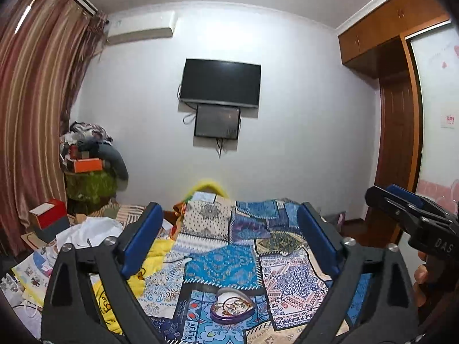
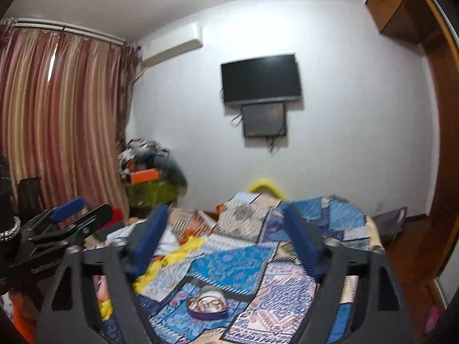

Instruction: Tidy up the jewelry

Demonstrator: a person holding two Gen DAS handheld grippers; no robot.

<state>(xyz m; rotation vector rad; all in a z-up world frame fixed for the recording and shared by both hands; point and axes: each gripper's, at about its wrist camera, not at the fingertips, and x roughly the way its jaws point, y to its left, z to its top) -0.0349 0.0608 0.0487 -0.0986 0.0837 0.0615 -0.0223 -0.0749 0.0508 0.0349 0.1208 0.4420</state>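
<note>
The blue patchwork bedspread with printed panels (image 1: 229, 263) fills the lower half of both views, and on it, well in front of the wall-mounted black television (image 1: 220, 85), sits the purple heart-shaped tin box (image 1: 231, 308). Thin gold-coloured rings or bangles lie tangled inside it; the right wrist view is too blurred to count them. No lid shows on it.

The left gripper (image 1: 229, 238) hangs above the box with its blue-padded fingers spread wide and nothing between them. The right gripper (image 2: 226, 240) is likewise wide apart and empty, above the box and slightly to its right.

By my reading, this fits either an approach to the box or a pull-back from it once pieces were dropped in. Any pick here would call for a slow descent and a narrow pinch, as the pieces look thin and interlocked.
</note>
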